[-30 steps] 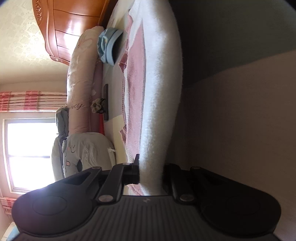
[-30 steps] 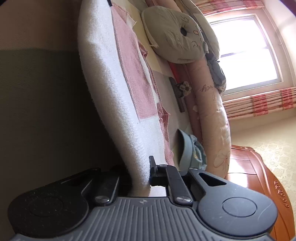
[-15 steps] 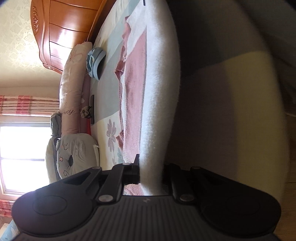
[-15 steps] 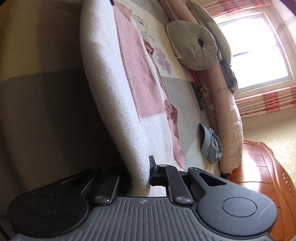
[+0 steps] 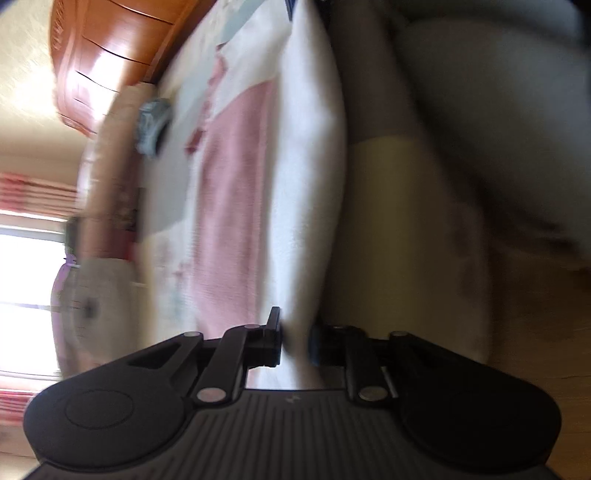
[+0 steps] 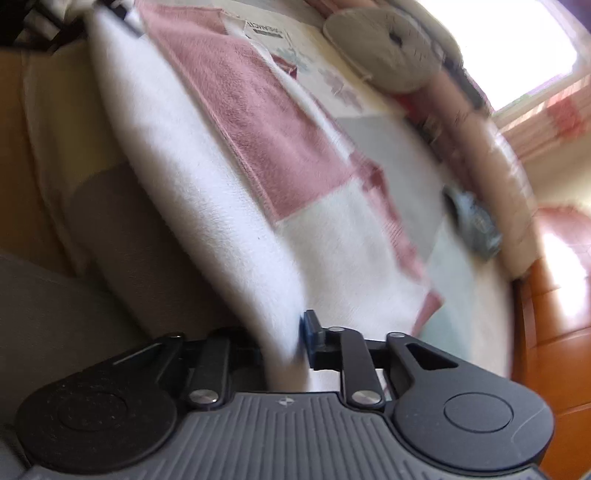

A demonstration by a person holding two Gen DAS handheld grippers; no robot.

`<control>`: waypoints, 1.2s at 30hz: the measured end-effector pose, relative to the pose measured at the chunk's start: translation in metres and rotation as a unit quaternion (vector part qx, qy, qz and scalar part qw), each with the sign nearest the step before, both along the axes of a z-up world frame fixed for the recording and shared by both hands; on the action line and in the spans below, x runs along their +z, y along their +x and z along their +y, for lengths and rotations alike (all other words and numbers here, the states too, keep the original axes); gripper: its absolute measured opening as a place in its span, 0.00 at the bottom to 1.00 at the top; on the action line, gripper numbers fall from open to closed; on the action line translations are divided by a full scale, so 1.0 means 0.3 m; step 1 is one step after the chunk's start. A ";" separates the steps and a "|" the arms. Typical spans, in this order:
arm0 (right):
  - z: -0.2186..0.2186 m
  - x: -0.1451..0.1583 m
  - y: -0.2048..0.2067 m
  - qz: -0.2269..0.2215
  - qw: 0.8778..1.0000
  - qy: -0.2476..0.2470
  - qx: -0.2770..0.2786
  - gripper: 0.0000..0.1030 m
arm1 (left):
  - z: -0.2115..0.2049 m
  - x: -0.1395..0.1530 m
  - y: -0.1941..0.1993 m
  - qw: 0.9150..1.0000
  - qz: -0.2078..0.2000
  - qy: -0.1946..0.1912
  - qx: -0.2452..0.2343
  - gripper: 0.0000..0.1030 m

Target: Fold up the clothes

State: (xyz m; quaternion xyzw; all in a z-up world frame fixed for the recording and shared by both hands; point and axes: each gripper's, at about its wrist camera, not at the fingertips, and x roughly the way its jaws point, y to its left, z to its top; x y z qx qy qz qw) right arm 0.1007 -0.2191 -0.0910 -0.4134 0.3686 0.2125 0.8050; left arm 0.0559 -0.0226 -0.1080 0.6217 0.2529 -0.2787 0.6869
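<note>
We see the garment lying on the bed, running from the lower middle to the upper left of the right wrist frame. A round cushion sits at upper right, the headboard at lower right.

garment label has dark print – too blurred to read, maybe a brand.

The right gripper has just been opening, with the fluffy white-and-pink garment between its jaws. A round grey cushion lies far right.
</note>
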 end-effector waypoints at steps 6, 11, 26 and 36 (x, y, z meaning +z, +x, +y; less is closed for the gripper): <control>-0.127 0.108 -0.047 0.058 0.995 0.072 -0.040 0.41 | 0.113 0.166 -0.008 0.991 0.069 -0.106 0.050 0.18; -0.218 0.233 -0.013 0.036 0.979 0.173 -0.100 0.50 | 0.148 0.248 0.100 0.970 0.046 -0.206 0.122 0.18; -0.247 0.075 0.021 0.034 0.936 0.273 -0.221 0.54 | 0.251 0.134 0.214 0.900 0.125 -0.355 0.219 0.45; -0.345 0.016 0.227 0.007 0.872 0.378 -0.310 0.60 | 0.242 0.059 0.488 0.838 0.159 -0.439 0.283 0.69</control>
